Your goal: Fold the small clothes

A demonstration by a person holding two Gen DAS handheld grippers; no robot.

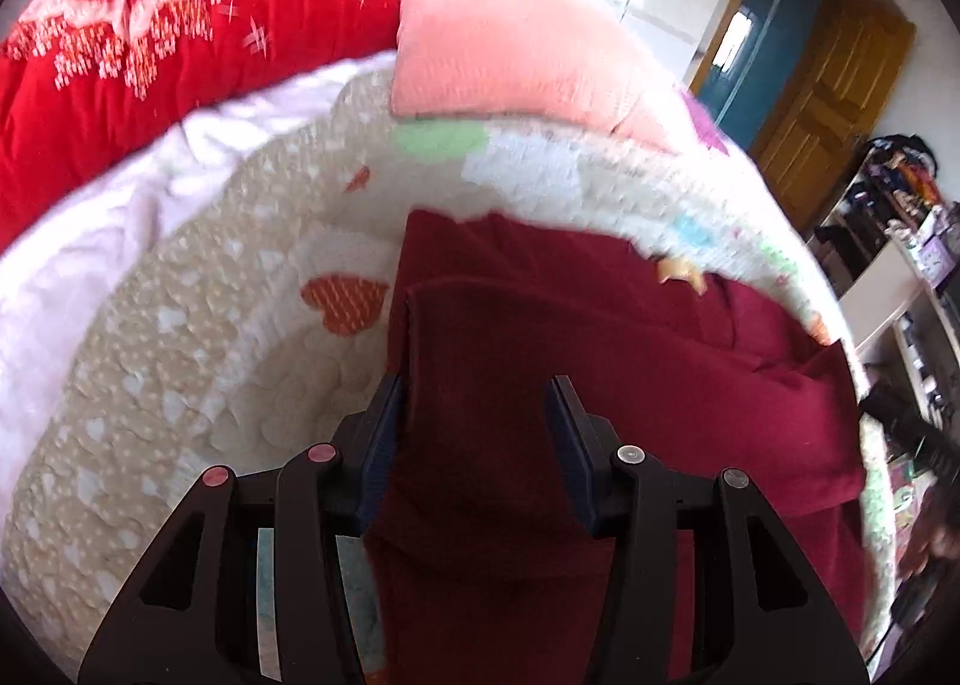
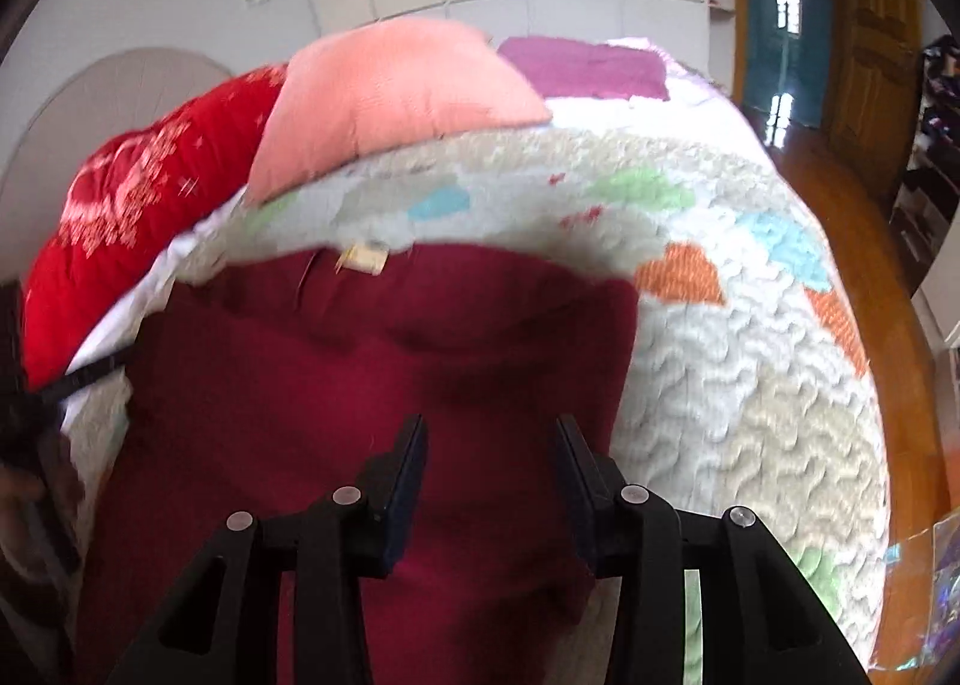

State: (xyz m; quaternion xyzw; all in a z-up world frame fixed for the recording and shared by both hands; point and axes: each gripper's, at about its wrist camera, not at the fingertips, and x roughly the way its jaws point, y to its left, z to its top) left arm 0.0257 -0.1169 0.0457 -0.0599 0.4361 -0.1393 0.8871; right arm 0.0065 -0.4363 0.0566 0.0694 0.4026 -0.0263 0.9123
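Observation:
A dark red garment (image 1: 600,385) lies spread on a quilted bedspread (image 1: 180,385) with coloured hearts. Its left part is folded over, leaving a straight edge. A small tan label (image 2: 363,259) shows at its far edge. My left gripper (image 1: 477,394) is open, low over the garment's folded left part, with nothing between its jaws. My right gripper (image 2: 492,433) is open over the garment (image 2: 360,385) near its right edge, also empty.
A salmon pillow (image 1: 510,36) and a red patterned quilt (image 1: 150,54) lie at the head of the bed. A purple cloth (image 2: 588,66) lies beyond the pillow. Wooden floor (image 2: 864,241), a door and shelves are to the right.

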